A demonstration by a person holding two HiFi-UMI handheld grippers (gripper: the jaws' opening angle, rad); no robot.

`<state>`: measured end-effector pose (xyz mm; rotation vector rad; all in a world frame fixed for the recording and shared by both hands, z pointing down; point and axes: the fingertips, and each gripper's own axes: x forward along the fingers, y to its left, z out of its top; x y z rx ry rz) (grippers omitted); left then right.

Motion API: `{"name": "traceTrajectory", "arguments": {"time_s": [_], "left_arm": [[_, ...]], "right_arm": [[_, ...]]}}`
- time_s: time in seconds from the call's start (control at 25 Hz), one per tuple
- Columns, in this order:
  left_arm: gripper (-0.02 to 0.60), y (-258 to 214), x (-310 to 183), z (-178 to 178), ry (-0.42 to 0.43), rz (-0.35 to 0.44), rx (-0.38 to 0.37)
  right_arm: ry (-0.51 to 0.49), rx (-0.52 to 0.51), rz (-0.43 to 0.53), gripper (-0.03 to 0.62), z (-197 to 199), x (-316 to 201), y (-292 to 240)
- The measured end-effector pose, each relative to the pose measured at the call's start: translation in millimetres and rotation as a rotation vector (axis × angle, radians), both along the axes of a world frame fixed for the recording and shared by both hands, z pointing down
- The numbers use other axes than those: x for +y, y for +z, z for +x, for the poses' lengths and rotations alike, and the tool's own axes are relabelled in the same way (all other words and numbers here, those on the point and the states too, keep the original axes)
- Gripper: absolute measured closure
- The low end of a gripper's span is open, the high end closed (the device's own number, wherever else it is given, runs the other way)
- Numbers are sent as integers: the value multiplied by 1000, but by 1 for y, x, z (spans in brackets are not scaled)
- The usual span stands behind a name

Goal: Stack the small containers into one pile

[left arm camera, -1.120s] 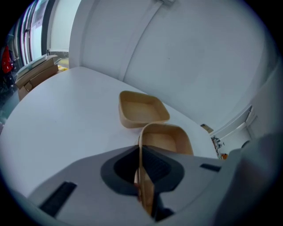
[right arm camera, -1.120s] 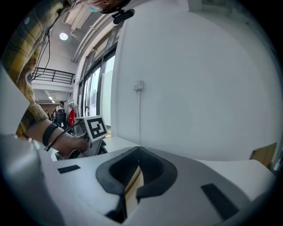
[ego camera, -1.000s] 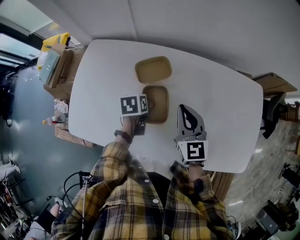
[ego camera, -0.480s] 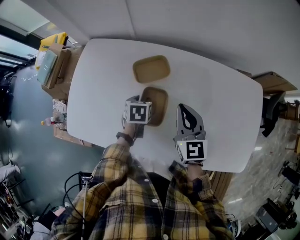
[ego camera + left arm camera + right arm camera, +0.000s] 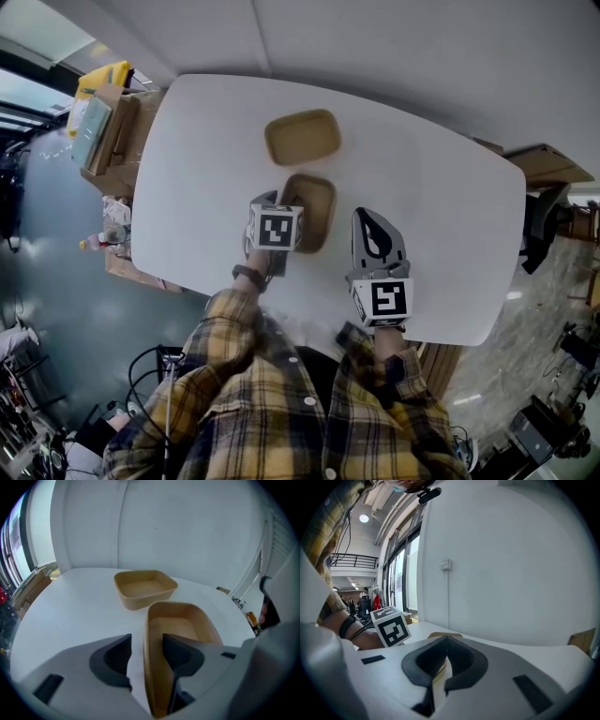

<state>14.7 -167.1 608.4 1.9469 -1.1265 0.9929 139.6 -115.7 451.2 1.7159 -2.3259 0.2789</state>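
Observation:
Two tan, empty small containers rest side by side on the white table [image 5: 441, 216]. The far container [image 5: 302, 137] [image 5: 143, 587] sits just beyond the near container [image 5: 314, 208] [image 5: 183, 620]. My left gripper [image 5: 283, 200] [image 5: 146, 651] straddles the near container's left wall. Its jaws are opening: the outer pad [image 5: 117, 656] stands off the wall and the inner pad [image 5: 180, 656] lies close to it. My right gripper [image 5: 374, 220] [image 5: 443, 660] is shut and empty, hovering to the right of the near container.
Cardboard boxes [image 5: 108, 131] stand off the table's left edge and another box [image 5: 548, 169] off its right. The left gripper's marker cube [image 5: 391, 626] shows beside my right jaws. A white wall rises behind the table.
The left gripper has turned and eased back a little toward the person, and its jaws have spread off the near container's wall. The right gripper and both containers have stayed put.

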Motion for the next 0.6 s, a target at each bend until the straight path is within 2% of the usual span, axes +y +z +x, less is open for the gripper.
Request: {"name": "traceTrajectory", "arguments": {"time_s": [0.2, 0.4, 0.6], "left_arm": [[382, -12, -8, -3, -5, -2, 67], [380, -35, -24, -5, -36, 80, 151], [380, -49, -27, -11, -45, 131, 170]], "right_arm": [[-33, 2, -17, 579, -3, -16, 3], [-86, -16, -61, 579, -7, -49, 7], [-126, -33, -98, 578, -10, -85, 7]]}}
